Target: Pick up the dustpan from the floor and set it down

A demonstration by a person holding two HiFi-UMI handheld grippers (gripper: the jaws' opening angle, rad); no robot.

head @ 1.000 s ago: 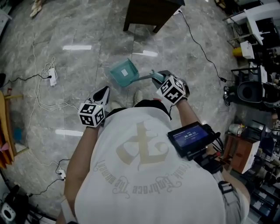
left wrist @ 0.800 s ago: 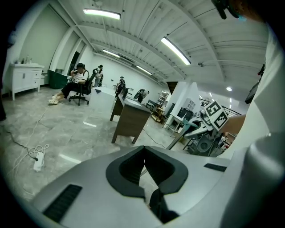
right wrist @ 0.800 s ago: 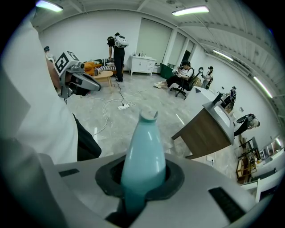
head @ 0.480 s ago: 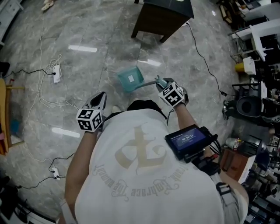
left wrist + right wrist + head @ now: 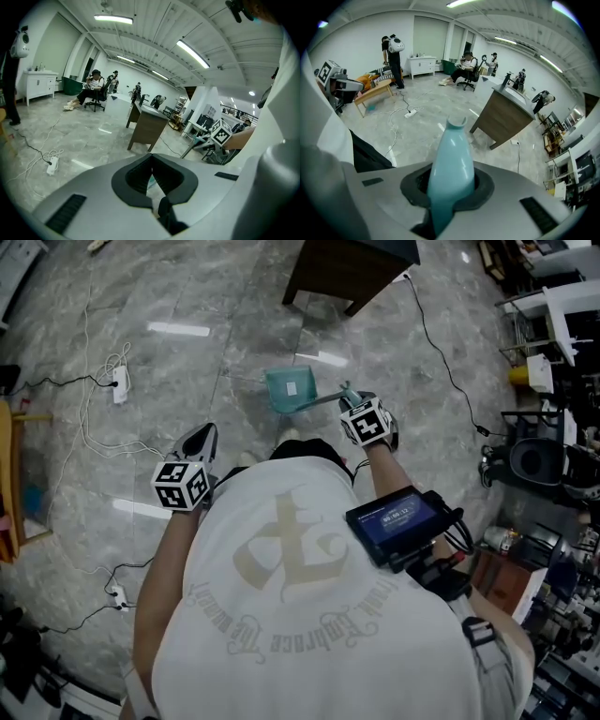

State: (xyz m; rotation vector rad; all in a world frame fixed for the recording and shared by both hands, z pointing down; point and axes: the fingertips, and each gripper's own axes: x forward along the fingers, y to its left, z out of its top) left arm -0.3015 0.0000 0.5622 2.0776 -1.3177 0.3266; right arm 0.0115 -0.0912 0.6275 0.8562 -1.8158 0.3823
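Note:
The teal dustpan (image 5: 288, 390) sits low by the grey stone floor ahead of the person, its pan tilted; I cannot tell whether it touches the floor. Its long handle (image 5: 323, 399) runs right into my right gripper (image 5: 350, 401), which points steeply down and is shut on it. The right gripper view shows the teal handle (image 5: 451, 164) standing between the black pads. My left gripper (image 5: 199, 439) hangs at the person's left side, well apart from the dustpan, its jaws together with nothing between them (image 5: 152, 187).
A dark wooden desk (image 5: 352, 268) stands just beyond the dustpan. A white power strip with loose cables (image 5: 117, 385) lies on the floor at left. A black cable (image 5: 441, 343) runs right towards racks of equipment (image 5: 553, 352). A wooden bench (image 5: 11, 484) is at the left edge.
The right gripper has sunk and rolled with the dustpan in it, carrying the pan further from the person. The left gripper drifted a little to the left.

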